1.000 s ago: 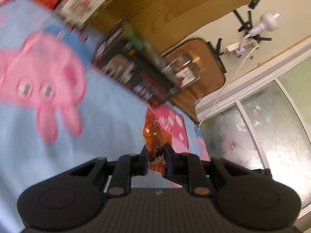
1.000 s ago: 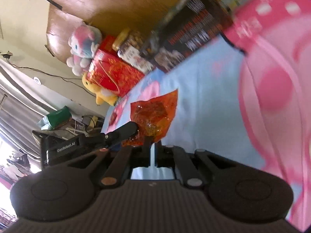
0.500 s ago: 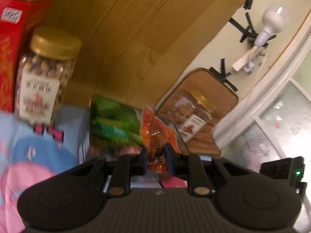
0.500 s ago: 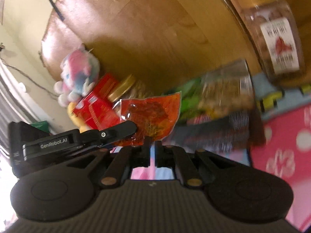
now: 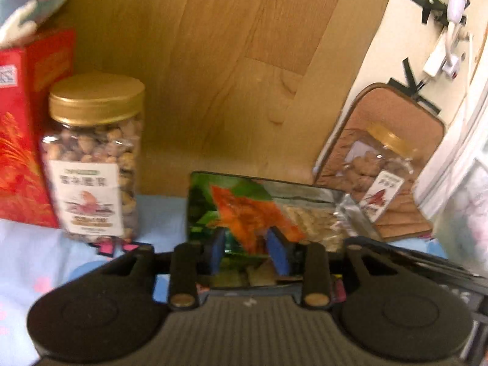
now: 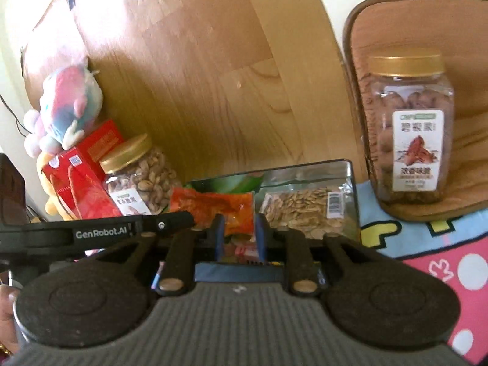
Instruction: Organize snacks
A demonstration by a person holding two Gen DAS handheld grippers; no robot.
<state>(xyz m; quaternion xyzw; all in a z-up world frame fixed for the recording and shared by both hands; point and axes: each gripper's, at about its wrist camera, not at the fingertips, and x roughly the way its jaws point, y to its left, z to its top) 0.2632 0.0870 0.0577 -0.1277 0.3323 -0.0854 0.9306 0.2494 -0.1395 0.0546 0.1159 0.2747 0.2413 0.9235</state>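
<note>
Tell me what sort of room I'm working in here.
Probably a bedroom or child's room at home: the snacks sit on a cartoon-print blanket, a plush toy perches on a red box, and two nut jars lean by a wooden board.

Snack box (image 6: pixel 305 195) between two jars (image 6: pixel 410 128)

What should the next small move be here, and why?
Probably draw both grippers straight back. The jaws of the left gripper and right gripper stand apart around the orange packet, which seems to lie in the box beside the seed bag, so it looks released; whether it has settled is unclear.
</note>
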